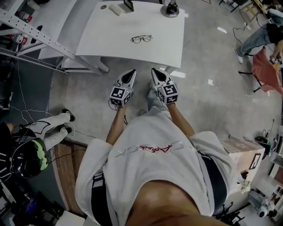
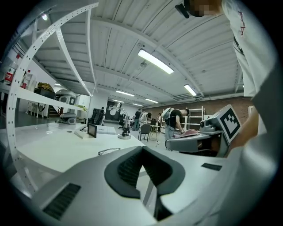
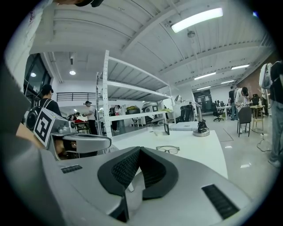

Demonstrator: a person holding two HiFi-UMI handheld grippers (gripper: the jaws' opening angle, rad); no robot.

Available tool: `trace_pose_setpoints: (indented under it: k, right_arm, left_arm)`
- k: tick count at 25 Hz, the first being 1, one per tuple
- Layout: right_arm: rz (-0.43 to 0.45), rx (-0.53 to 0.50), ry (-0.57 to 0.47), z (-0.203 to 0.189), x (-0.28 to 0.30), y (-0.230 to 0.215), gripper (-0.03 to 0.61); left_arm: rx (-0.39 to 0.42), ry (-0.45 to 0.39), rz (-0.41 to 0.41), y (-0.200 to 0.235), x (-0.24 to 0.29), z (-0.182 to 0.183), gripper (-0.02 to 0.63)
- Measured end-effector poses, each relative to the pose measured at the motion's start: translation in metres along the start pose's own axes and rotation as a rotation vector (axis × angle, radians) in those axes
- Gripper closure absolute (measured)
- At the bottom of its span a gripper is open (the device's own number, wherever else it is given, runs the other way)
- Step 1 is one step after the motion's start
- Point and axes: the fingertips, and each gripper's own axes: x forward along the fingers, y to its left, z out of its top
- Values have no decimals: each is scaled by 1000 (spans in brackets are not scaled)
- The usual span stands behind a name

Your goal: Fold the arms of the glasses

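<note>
A white table [image 1: 110, 39] with rounded corners stands in front of me on a grey floor [image 1: 208, 97], and I am a short way back from its near edge. I hold both grippers out ahead of my waist, side by side and apart, short of the table and pointing towards it. My left gripper [image 1: 131, 72] has its fingers clenched tip to tip with nothing between them. In the left gripper view the dark ribbed pads [image 2: 128, 170] meet at a point. My right gripper [image 1: 154, 71] is clenched the same way and is also empty, its pads [image 3: 126, 170] pressed together at the tip. The glasses [image 1: 141, 39] lie alone near the middle of the table, well beyond both grippers and touched by neither. They have a thin dark wire frame and two roundish clear lenses. In the right gripper view the glasses [image 3: 168, 149] sit with the lenses facing me and the arms seem to run back behind them, unfolded. They are small in every view, so I cannot be sure of that. Along the far edge stand a round-based black stand [image 1: 170, 9], a white block [image 1: 115, 9] and a small dark frame [image 1: 128, 4].
</note>
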Motion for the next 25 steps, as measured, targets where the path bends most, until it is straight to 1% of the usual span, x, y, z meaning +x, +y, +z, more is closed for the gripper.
trace_pose_setpoints:
  k: [7, 12, 15, 21, 25]
  right_arm:
    - [-21, -18, -20, -2, -41, 18, 580]
    - [-18, -29, -26, -1, -70, 26, 580]
    - [-17, -34, -31, -2, -82, 29, 580]
    - [-12, -33, -29, -8, -98, 34, 581]
    - [-8, -27, -35, -10, -102, 37, 581]
  left_arm:
    - [6, -16, -14, -36, -24, 1, 586]
    - [1, -24, -19, -63, -34, 4, 586]
    - [2, -49, -20, -73, -36, 1, 586]
    - [13, -37, -21, -93, -44, 3, 586]
    - [15, -45, -17, -97, -47, -5, 586]
